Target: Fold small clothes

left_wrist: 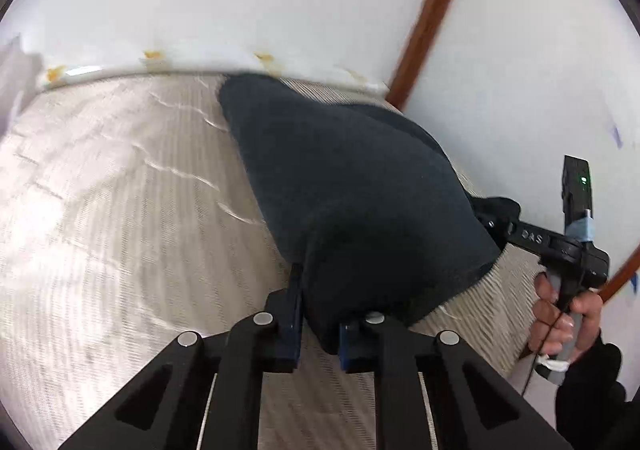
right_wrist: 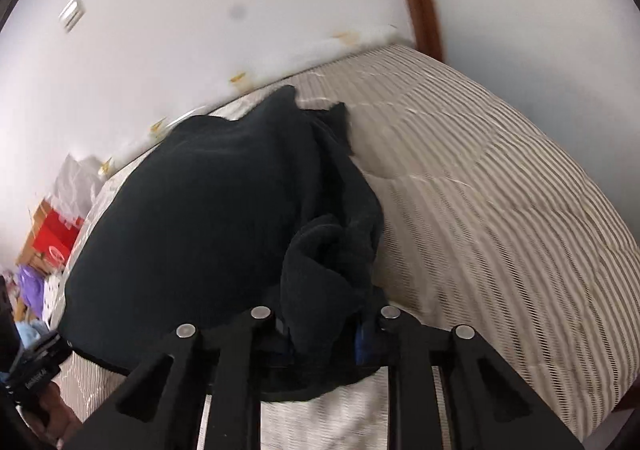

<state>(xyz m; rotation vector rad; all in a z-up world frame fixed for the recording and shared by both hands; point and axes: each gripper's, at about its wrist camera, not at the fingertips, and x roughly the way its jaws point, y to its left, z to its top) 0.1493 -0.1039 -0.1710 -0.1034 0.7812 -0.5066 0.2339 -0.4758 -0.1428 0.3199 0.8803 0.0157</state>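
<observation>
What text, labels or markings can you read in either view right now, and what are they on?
"DAS": pale letters on the black body of the right gripper, seen from the left wrist view.
Red box beside the bed: a white mark, too blurred to read.
Left gripper body in the right wrist view: small print, too blurred to read.

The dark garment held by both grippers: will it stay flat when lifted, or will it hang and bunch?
The dark garment will probably sag: it already droops between the left gripper and right gripper. It looks soft and thick, bunching in folds at the right one. It is likely light and should not slide on the striped bedcover.
</observation>
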